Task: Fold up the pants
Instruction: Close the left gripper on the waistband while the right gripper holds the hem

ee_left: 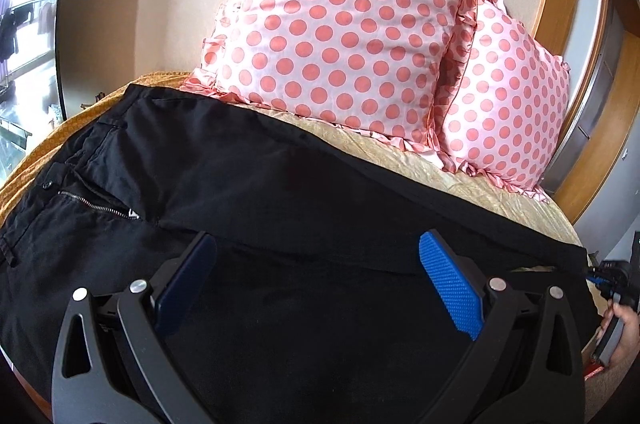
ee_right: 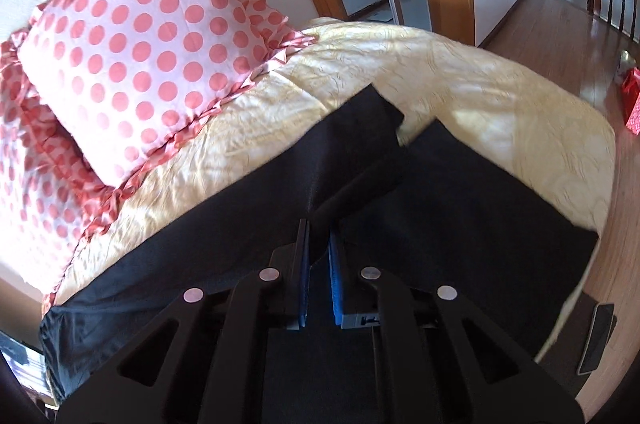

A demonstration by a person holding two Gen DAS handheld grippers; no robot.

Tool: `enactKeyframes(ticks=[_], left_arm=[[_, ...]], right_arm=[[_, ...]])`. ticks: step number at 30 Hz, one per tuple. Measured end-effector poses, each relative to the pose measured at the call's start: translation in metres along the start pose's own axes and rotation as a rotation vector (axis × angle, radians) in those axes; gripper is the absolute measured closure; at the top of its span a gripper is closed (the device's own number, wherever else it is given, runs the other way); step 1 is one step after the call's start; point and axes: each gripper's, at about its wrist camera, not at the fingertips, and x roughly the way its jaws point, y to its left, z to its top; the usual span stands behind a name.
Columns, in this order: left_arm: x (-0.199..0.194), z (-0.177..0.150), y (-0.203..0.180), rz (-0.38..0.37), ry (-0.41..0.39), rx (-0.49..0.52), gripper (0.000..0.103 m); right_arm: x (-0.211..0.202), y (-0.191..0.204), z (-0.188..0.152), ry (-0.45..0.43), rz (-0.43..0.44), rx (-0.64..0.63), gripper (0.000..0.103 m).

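Polka-dot pillows [ee_left: 340,35] sit just beyond black pants [ee_left: 240,183].

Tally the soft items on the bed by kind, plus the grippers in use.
Polka-dot pillows: 2, the front pillow and the rear pillow
Black pants: 1
Yellow bedspread: 1
Grippers: 2, the left gripper open over the pants, the right gripper shut on a fold of them
Total: 6

The near part of the black pants [ee_left: 248,183] is covered by the left gripper [ee_left: 316,280] frame, the far pillow [ee_left: 508,103] sits half behind the front pillow [ee_left: 336,23], and the right gripper [ee_right: 320,244] pads hide the pinched fabric.
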Motion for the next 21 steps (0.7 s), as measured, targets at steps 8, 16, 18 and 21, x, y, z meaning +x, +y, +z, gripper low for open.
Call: enactKeyframes(ticks=[8, 16, 18, 21], left_arm=[[0.075, 0.077, 0.024, 0.032, 0.134, -0.065, 0.002], [0.203, 0.128, 0.066, 0.065, 0.373, -0.358, 0.006], [0.229, 0.137, 0.073, 0.1, 0.416, -0.4, 0.021], [0.26, 0.145, 0.082, 0.148, 0.469, -0.488, 0.025]], right_arm=[[-0.017, -0.003, -0.011, -0.044, 0.042, -0.012, 0.094], [-0.018, -0.002, -0.012, -0.046, 0.032, -0.019, 0.094], [-0.015, -0.005, -0.012, -0.037, 0.034, -0.015, 0.094], [-0.01, -0.009, -0.013, -0.021, 0.029, -0.012, 0.094]])
